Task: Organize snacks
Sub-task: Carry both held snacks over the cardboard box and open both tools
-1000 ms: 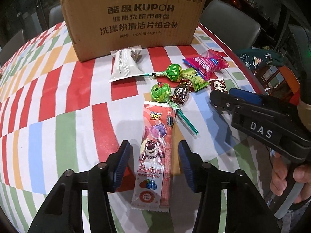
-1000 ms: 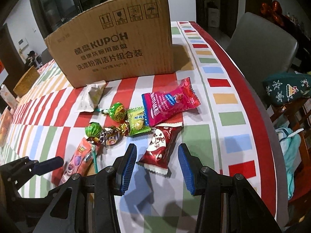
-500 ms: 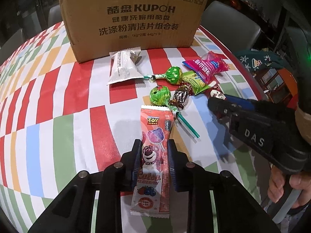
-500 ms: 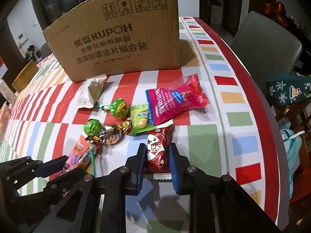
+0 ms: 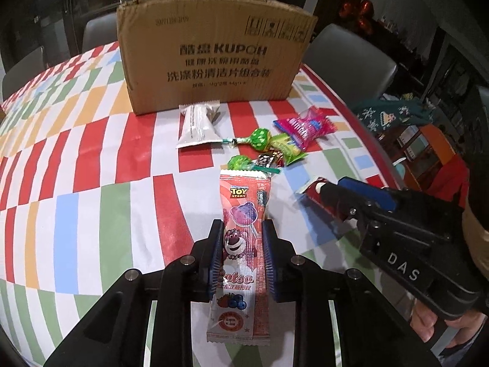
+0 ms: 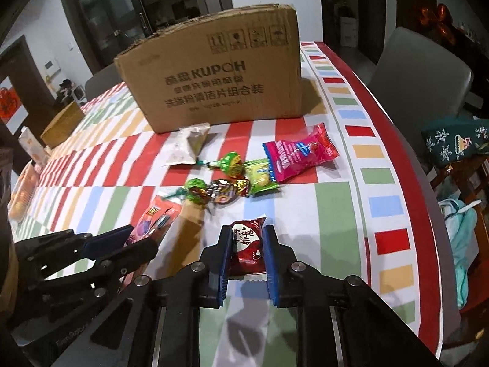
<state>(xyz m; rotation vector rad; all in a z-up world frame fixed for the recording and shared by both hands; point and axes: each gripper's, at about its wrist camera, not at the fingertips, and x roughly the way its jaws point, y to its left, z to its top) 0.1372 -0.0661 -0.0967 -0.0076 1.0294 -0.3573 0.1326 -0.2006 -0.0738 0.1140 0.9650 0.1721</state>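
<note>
On the striped table [image 5: 91,159], just short of the cardboard box [image 5: 214,52], left gripper [image 5: 241,235] is pinching the long lollipop packet [image 5: 241,214] and right gripper [image 6: 247,238] is pinching the red candy [image 6: 247,244], both seemingly gripped for dropping inside.

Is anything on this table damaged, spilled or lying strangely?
Nothing is spilled. The cardboard box has a ragged, torn top edge at its left corner. The white sachet leans against the box's base, its far end crumpled.
</note>
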